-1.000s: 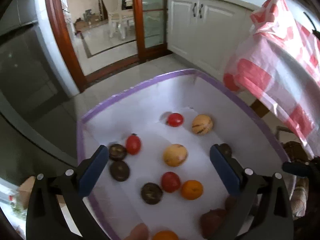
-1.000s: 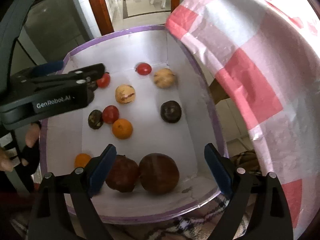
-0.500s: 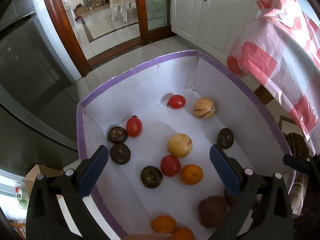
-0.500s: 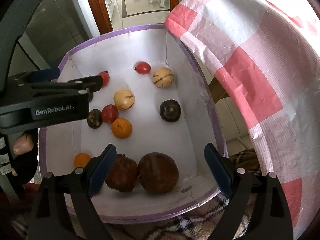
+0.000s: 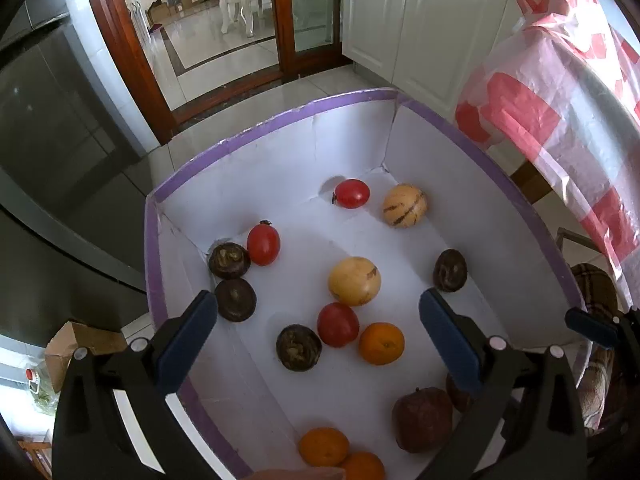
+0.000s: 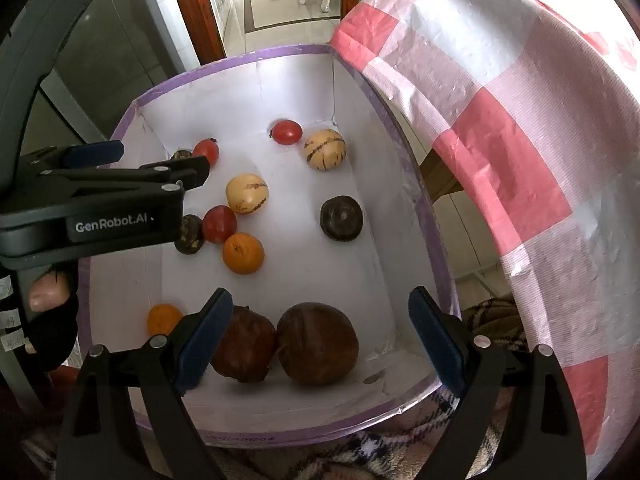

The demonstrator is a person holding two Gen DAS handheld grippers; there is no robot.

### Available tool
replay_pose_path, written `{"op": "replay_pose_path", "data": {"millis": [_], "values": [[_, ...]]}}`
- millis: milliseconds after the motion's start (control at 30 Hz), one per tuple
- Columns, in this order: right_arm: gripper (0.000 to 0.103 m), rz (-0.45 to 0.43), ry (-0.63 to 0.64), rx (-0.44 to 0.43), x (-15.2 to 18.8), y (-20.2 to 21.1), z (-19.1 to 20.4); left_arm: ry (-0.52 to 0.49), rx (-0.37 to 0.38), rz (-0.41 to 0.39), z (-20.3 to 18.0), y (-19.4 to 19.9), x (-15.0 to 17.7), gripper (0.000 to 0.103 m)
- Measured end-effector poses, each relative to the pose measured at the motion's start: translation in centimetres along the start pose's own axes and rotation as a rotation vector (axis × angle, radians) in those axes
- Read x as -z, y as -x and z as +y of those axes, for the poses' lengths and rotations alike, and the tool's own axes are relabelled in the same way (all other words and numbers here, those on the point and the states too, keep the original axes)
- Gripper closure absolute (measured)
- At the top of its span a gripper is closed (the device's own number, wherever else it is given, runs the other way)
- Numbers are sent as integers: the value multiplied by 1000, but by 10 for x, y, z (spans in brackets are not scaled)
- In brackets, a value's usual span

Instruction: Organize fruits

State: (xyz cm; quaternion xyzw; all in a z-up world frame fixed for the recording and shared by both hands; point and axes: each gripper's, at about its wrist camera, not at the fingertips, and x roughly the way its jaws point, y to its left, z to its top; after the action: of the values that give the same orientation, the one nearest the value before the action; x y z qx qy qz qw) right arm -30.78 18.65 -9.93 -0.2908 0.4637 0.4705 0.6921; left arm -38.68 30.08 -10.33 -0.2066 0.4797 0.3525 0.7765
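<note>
Checked cloth: pink and white, hangs at the right, its edge just beside the box.

Box: white inside, purple rim, open top. All fruit lies loose on its floor.

Left gripper: above the near left of the box, fingers spread wide, nothing between them. Right gripper: above the near end, fingers likewise spread, empty. A fingertip of the person's hand shows under the left gripper in the right wrist view.

Two large brown fruits: touching, side by side at the near end.

Two pale striped melons: one in the far right corner, one mid-floor.

Oranges: one mid-floor, touching a tomato; two more at the near left.

Other tomatoes: one at the far wall, one at the left wall.

Dark round fruits: two by the left wall, one beside the middle tomato, one alone near the right wall.
</note>
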Motion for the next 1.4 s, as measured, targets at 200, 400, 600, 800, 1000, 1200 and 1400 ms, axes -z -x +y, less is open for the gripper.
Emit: {"op": "replay_pose_path", "data": {"millis": [200,400,600,800,1000,1200,1400], "values": [[16,4,1,-1,1,-2,0,1,4,6,0,0,2,2],[16,7,1,-2,1,-3,-1,2,5,8,-1,-1,3,2],[16,8,0,-2,1,-3,-1,2,5,8,-1,-2,3,2],[16,12,4,-4,3,-5,-1,3,4,10,-1,-3,3,2],[16,17,5,-6,3,-6,-2,-2,9,22,-3,-7,7,2],[16,19,6,-8,3,-6,-2,0,10,35,-1,-9,5,2],[16,9,14,-16,3,-3,-1,-1,-5,34,1,-5,1,2]]}}
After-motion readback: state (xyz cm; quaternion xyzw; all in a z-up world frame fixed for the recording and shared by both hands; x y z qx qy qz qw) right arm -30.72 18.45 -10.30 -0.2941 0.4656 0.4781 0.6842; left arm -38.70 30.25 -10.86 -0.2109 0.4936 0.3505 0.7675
